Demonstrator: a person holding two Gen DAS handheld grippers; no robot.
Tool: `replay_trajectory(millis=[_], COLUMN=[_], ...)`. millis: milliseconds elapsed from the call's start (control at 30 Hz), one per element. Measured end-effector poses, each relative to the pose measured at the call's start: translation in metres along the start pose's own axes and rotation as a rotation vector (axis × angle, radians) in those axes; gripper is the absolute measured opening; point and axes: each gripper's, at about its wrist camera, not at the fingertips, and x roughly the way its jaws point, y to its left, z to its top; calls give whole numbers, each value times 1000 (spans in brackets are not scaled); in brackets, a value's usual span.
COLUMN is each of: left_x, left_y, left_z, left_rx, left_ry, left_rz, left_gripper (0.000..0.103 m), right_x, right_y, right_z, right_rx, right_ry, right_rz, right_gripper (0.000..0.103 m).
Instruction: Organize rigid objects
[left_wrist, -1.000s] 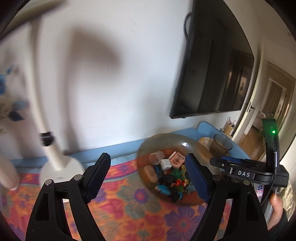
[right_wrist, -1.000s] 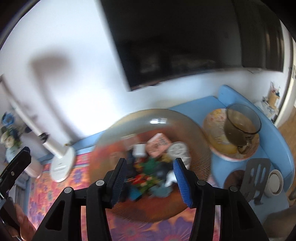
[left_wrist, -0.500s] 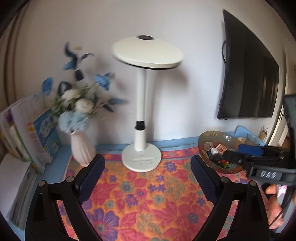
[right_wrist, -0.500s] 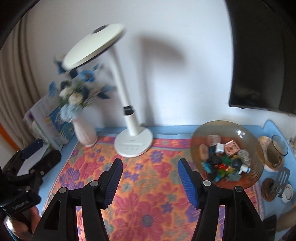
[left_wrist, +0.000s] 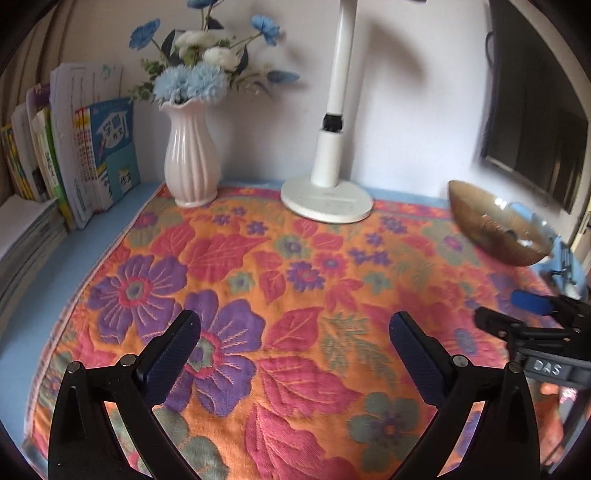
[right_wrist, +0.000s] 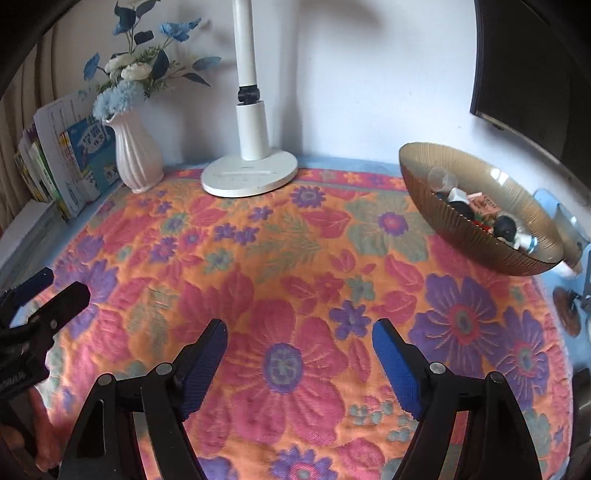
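Observation:
An amber ribbed glass bowl (right_wrist: 458, 221) stands at the right back of the flowered cloth and holds several small rigid objects (right_wrist: 480, 214). It also shows in the left wrist view (left_wrist: 491, 229), where its contents are mostly hidden. My left gripper (left_wrist: 295, 343) is open and empty, low over the near left of the cloth. My right gripper (right_wrist: 299, 354) is open and empty over the near middle, well short of the bowl. Each gripper shows at the edge of the other's view, the right one (left_wrist: 532, 317) and the left one (right_wrist: 40, 295).
A white desk lamp (left_wrist: 327, 199) stands at the back middle. A pink vase of blue flowers (left_wrist: 190, 158) is to its left. Books (left_wrist: 74, 155) lean at the far left. A dark TV (right_wrist: 535, 66) hangs on the wall at right. The flowered cloth (right_wrist: 280, 266) covers the table.
Both grippers have pulled back from the bowl and tilted down toward the cloth. The bowl, close and central a second ago, now sits far right. Both stay open.

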Motion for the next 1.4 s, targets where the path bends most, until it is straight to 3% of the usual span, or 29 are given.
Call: replay_trajectory(millis=[100,367,700,967,1400], left_x=[8,12,12,13,14], left_y=[-1,-4,-11,-6,-6], left_z=[-2,-5,-6,-5,-7], left_rx=[0,32,64,41,39], left_ry=[14,37,39,53,64], left_rz=[18,30,54,36,22], left_gripper=[102,102,102,102,102], right_x=[3,2,0,-1,-2], right_y=[2,-7,-4,-6,-4], right_z=[-9,-9,-10,-11,-11], right_rx=[-36,15,-3,11,3], right_ry=[-36,-74,-82,-83,-84], right_rz=[-48,-88,-66,-65,-69], right_gripper=[80,82,84,91,93])
